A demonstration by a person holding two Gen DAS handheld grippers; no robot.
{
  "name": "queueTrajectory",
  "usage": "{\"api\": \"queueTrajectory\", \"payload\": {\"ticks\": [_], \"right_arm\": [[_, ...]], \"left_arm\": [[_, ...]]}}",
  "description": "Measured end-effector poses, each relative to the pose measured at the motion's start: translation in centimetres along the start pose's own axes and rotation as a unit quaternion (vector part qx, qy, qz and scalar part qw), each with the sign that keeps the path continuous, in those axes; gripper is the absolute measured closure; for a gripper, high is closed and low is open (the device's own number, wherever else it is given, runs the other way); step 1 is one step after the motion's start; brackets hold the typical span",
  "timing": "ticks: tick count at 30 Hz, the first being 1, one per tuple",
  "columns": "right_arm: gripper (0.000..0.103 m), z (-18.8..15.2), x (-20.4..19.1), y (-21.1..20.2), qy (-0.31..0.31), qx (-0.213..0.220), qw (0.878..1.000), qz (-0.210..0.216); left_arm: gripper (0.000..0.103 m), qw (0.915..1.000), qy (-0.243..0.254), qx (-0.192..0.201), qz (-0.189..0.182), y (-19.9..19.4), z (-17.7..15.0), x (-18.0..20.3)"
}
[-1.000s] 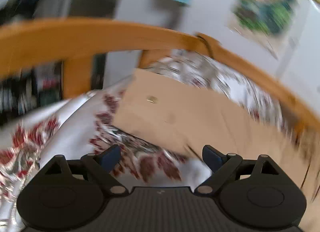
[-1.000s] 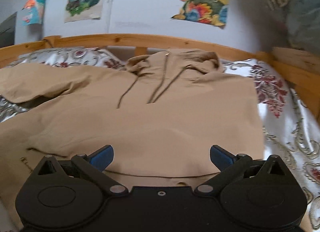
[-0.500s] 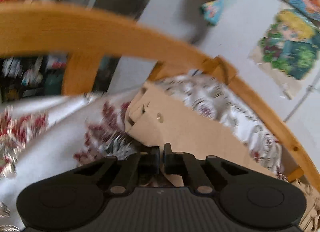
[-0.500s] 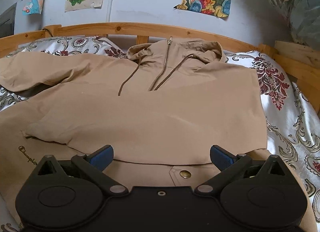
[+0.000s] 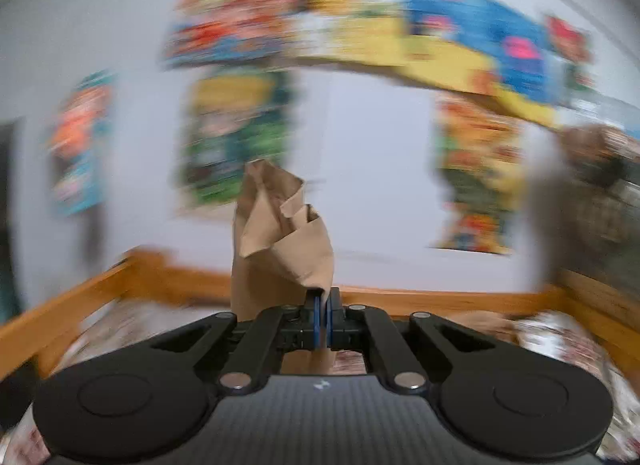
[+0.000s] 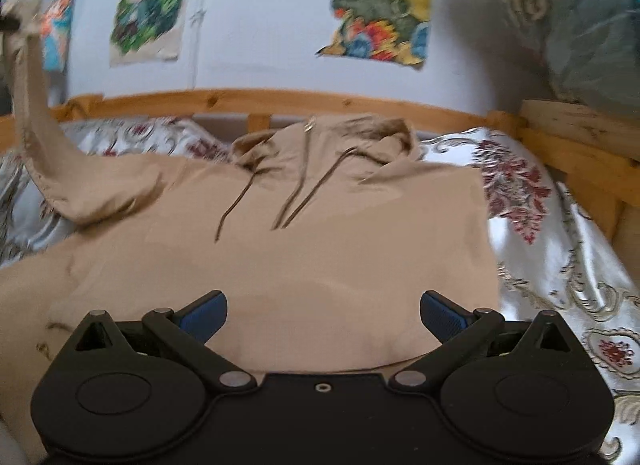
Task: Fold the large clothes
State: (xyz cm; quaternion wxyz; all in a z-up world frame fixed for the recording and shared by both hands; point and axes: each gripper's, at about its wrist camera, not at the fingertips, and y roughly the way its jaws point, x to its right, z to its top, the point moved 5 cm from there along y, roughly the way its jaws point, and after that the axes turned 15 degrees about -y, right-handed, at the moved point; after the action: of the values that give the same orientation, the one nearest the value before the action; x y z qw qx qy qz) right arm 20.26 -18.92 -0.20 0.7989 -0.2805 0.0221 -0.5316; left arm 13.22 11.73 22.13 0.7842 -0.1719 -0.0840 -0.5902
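A tan hoodie (image 6: 304, 241) lies spread on the bed, hood and drawstrings toward the far rail. My left gripper (image 5: 322, 319) is shut on the hoodie's sleeve cuff (image 5: 280, 241), which stands crumpled above the jaws. In the right wrist view that sleeve (image 6: 36, 145) is lifted high at the far left, arching up from the hoodie's shoulder. My right gripper (image 6: 322, 315) is open and empty, hovering over the hoodie's lower part.
The bed has a wooden rail (image 6: 280, 99) along the back and right side (image 6: 580, 153). A floral silver bedspread (image 6: 560, 249) shows around the hoodie. Posters (image 6: 376, 5) hang on the white wall. A grey bundle (image 6: 580, 25) sits top right.
My left gripper closed on the sleeve cuff and has swung it up off the bed, the view now facing the wall. My right gripper stayed open over the hoodie.
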Motion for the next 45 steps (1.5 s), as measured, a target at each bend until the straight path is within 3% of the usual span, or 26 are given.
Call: {"api": "queueTrajectory", "payload": {"ticks": [3,5,10,12,13,15,16,17,22,25,27,29,31,33,36,38,39,42,45], "right_arm": [[0.001,0.0,1.6,0.0,0.026,0.002,0.999,-0.020],[0.001,-0.2,2.8,0.1,0.039,-0.003,0.999,-0.038],[0.001,-1.4,4.8,0.9,0.024,-0.027,0.995,-0.094],[0.001,-2.0,5.5,1.2,0.024,-0.033,0.993,-0.108],[0.001,-2.3,5.9,1.4,0.027,-0.037,0.992,-0.114],[0.001,-3.0,6.5,1.7,0.034,-0.045,0.991,-0.117],[0.001,-3.3,6.7,1.7,0.039,-0.048,0.991,-0.118],[0.001,-3.6,6.9,1.8,0.047,-0.051,0.991,-0.117],[0.001,-3.7,6.9,2.1,0.094,-0.026,0.993,-0.072],[0.003,-3.2,5.6,2.4,0.107,-0.008,0.994,-0.019],[0.011,-2.7,4.0,2.8,0.084,-0.010,0.996,0.019],[0.015,-2.0,2.5,3.6,0.052,-0.012,0.998,0.043],[0.020,-1.8,1.1,4.7,0.022,-0.023,0.998,0.054],[0.024,-2.2,0.0,6.6,0.028,-0.066,0.995,0.070],[0.030,-2.6,-1.8,9.2,0.052,-0.099,0.987,0.111],[0.059,-1.8,-3.0,9.7,0.037,-0.094,0.988,0.119],[0.090,-1.6,-3.4,9.8,0.030,-0.091,0.988,0.118],[0.097,-1.3,-3.2,8.5,-0.006,-0.074,0.993,0.095],[0.099,0.2,-1.1,5.6,-0.051,-0.049,0.997,0.021]], "left_arm": [[0.101,0.9953,0.057,-0.039,-0.068,1.0,-1.3,6.3],[0.101,0.9875,0.083,-0.083,-0.105,2.2,-3.7,10.0],[0.101,0.9728,0.064,-0.157,-0.158,5.0,-11.3,14.9],[0.100,0.9606,0.054,-0.214,-0.169,6.5,-15.0,15.7],[0.094,0.9524,0.049,-0.246,-0.174,7.2,-16.5,15.7],[0.072,0.9370,0.038,-0.294,-0.184,7.4,-18.9,15.2],[0.054,0.9341,0.035,-0.305,-0.183,7.0,-19.8,14.5],[0.043,0.9355,0.033,-0.304,-0.177,6.7,-20.4,13.6],[0.032,0.9435,0.032,-0.301,-0.134,6.1,-20.2,9.1],[0.030,0.9506,0.044,-0.300,-0.067,6.7,-19.8,5.6],[0.027,0.9510,0.047,-0.305,-0.017,7.2,-19.7,2.8],[0.018,0.9511,0.051,-0.302,0.042,8.1,-19.7,0.0],[0.017,0.9502,0.049,-0.295,0.089,9.0,-19.8,-2.6],[0.018,0.9507,0.051,-0.286,0.108,9.8,-19.6,-4.5],[0.028,0.9482,0.062,-0.284,0.129,11.1,-19.7,-6.1],[0.030,0.9457,0.068,-0.288,0.135,11.4,-19.6,-6.5],[0.030,0.9452,0.071,-0.287,0.139,11.5,-19.5,-6.6],[0.030,0.9448,0.063,-0.289,0.141,11.8,-19.3,-6.7],[0.030,0.9501,0.043,-0.279,0.133,12.0,-19.3,-6.5]]}}
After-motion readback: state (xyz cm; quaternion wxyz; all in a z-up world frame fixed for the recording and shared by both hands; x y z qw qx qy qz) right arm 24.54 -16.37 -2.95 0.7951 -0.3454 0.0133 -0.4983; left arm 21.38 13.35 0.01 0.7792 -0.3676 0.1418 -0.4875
